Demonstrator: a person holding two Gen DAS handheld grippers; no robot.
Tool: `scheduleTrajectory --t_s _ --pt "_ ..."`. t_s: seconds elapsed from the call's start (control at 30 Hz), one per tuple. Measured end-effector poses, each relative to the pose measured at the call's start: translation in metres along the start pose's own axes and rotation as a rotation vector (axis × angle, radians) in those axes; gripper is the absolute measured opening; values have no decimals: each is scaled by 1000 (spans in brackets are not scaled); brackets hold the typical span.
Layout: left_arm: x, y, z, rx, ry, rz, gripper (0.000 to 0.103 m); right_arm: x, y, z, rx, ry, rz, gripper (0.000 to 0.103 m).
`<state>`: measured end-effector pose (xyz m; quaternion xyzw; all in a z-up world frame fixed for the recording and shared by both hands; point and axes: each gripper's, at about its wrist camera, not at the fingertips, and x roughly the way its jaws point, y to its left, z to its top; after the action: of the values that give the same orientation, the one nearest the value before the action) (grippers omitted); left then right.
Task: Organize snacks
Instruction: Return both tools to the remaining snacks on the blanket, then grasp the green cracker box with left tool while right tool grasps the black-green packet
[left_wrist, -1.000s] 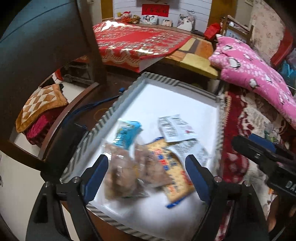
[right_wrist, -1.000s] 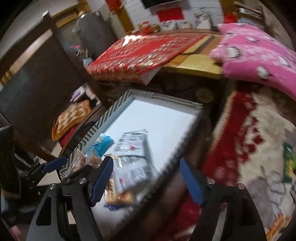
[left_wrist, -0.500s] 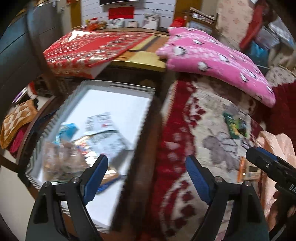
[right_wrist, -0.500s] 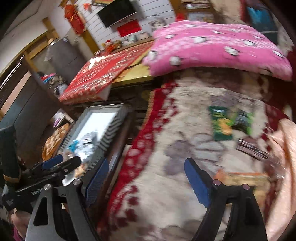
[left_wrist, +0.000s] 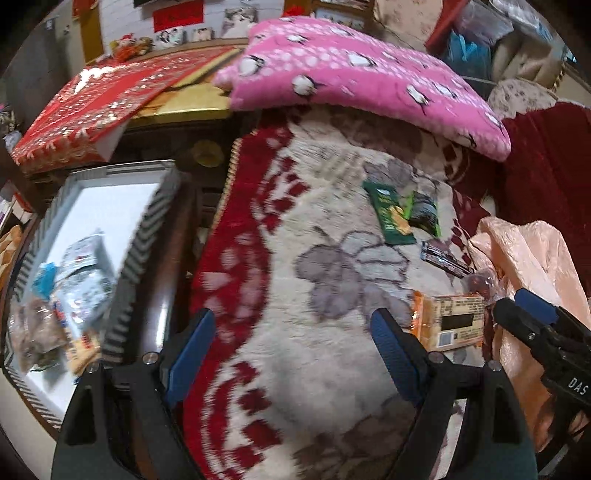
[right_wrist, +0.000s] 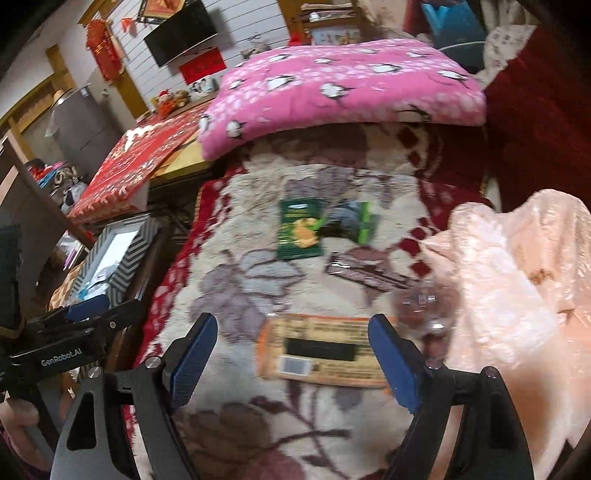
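A white tray with a striped rim (left_wrist: 147, 229) holds several snack packets (left_wrist: 74, 273) at the left; it also shows in the right wrist view (right_wrist: 129, 247). On the flowered blanket lie a green packet (left_wrist: 391, 214) (right_wrist: 299, 229), a dark green-edged packet (left_wrist: 424, 210) (right_wrist: 354, 221), a dark bar (left_wrist: 443, 258) (right_wrist: 365, 273) and an orange packet (left_wrist: 450, 321) (right_wrist: 325, 350). My left gripper (left_wrist: 291, 350) is open and empty over the blanket. My right gripper (right_wrist: 291, 354) is open and empty, just above the orange packet.
A pink penguin pillow (left_wrist: 354, 77) lies at the back of the blanket (left_wrist: 325, 280). A peach satin cloth (right_wrist: 509, 295) is bunched at the right. A red-covered table (left_wrist: 99, 107) stands behind the tray. A dark wooden edge (left_wrist: 173, 258) runs between tray and blanket.
Both grippers have swung right, away from the tray and over the blanket. The loose packets on the blanket have come into view. Both stay open and empty.
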<state>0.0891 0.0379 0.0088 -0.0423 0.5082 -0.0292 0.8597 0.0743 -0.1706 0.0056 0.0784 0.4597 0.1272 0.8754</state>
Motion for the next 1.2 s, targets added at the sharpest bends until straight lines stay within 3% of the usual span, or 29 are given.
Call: scheduleTrajectory --t_s 0.43,0.67,0.8,0.9,1.2 --pt "54 -42 48 -9 47 -17 85 7 -41 5 42 10 -4 87" --pt "105 -71 84 -1 93 14 85 12 -52 5 45 16 -12 87" --pt "140 -85 103 -5 138 85 85 11 -58 6 69 9 8 87" --pt "155 -96 112 -3 144 117 85 10 -62 8 92 7 25 87" --pt "181 -137 116 95 182 116 85 12 -71 10 129 6 39 87"
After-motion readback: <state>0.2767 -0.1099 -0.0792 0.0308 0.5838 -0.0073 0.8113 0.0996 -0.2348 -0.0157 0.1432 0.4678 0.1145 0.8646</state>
